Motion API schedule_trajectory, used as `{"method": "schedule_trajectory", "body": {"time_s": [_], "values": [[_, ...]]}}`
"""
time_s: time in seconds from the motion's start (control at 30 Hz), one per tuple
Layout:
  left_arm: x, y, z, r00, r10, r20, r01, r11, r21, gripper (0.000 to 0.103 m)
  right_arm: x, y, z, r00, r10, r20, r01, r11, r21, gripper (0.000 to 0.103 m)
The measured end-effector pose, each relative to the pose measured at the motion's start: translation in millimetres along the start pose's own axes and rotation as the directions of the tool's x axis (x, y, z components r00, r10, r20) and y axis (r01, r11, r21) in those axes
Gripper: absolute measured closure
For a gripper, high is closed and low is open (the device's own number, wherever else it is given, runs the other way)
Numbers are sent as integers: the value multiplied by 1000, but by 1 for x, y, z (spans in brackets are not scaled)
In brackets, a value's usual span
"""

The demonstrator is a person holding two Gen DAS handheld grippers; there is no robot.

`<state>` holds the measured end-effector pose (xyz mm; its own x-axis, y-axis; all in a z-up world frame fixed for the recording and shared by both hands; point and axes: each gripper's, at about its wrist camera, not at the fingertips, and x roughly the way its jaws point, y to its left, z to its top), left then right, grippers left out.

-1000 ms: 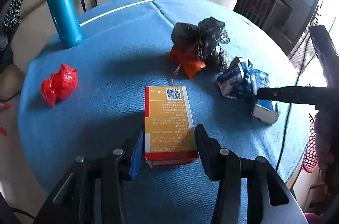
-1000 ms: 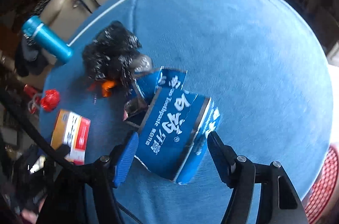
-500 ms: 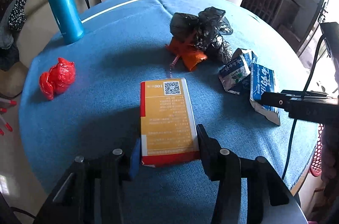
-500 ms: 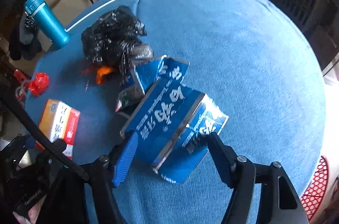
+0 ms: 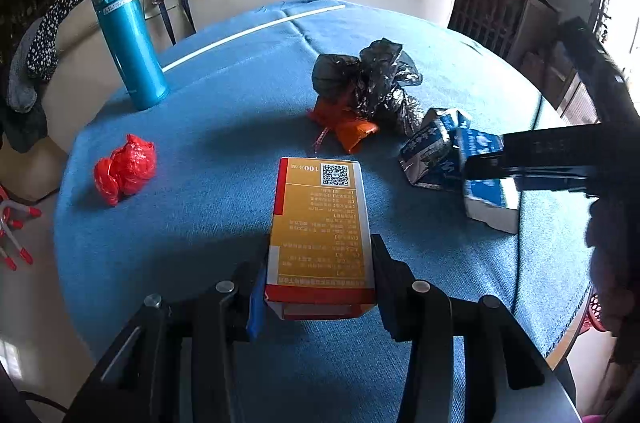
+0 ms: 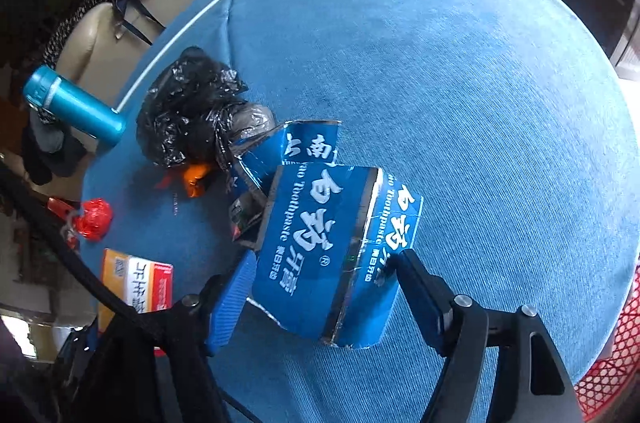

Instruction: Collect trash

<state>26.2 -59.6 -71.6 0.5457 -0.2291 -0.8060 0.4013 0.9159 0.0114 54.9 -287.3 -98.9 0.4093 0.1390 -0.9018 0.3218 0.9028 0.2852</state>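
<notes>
Seen first from the left wrist camera, the left gripper (image 5: 318,287) sits at the bottom centre, its jaws closing partway on the near end of an orange-yellow carton (image 5: 322,231), pads against both long sides. That box lies flat on the blue tablecloth (image 5: 224,127), its long axis running straight away from the camera, QR-code end farthest; gripping across the narrow width probably gives the surest hold. Beyond it, at centre right, are a black plastic bag (image 5: 366,79) and an orange wrapper (image 5: 346,127); a red crumpled wrapper (image 5: 124,169) lies at left, a teal flask (image 5: 126,37) stands upper left.

Next, the right wrist camera: the right gripper (image 6: 320,287) at lower centre has its jaws opening around a torn blue toothpaste box (image 6: 320,243). It lies between the fingers, long axis slanting toward the upper left of the frame. Whether the pads press it, I cannot tell.
</notes>
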Motion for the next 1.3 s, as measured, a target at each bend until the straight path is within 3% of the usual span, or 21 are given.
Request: {"method": "schedule_trajectory", "body": {"time_s": [0.07, 0.23, 0.4, 0.47, 0.57, 0.7, 0.87, 1.3], "values": [[-1, -1, 0, 1000, -5, 2, 5, 1000, 1, 56, 1, 10, 1, 999, -40, 24, 40, 999, -19, 22], [-7, -4, -3, 999, -30, 14, 30, 1000, -6, 56, 6, 26, -1, 998, -50, 47, 53, 997, -64, 22], [-14, -7, -3, 998, -48, 29, 49, 999, -6, 56, -1, 7, -10, 990, 138, 29, -137, 990, -31, 25], [-15, -7, -3, 998, -47, 30, 47, 999, -8, 56, -6, 3, -15, 985, 161, 55, -159, 986, -49, 35], [-16, -6, -3, 998, -50, 29, 50, 999, -14, 56, -10, -5, -21, 976, 204, 82, -200, 978, -54, 42], [-18, -8, -3, 998, -55, 28, 55, 998, -14, 56, -18, -12, -24, 967, 231, 109, -225, 972, -64, 44], [-25, -13, 1, 998, -48, 43, 48, 999, -8, 56, -28, -23, -31, 966, 211, 150, -197, 975, -100, 44], [-43, -48, 6, 993, 69, 93, -78, 992, 97, 56, -72, -45, -65, 958, 144, 249, -96, 976, -197, 44]]}}
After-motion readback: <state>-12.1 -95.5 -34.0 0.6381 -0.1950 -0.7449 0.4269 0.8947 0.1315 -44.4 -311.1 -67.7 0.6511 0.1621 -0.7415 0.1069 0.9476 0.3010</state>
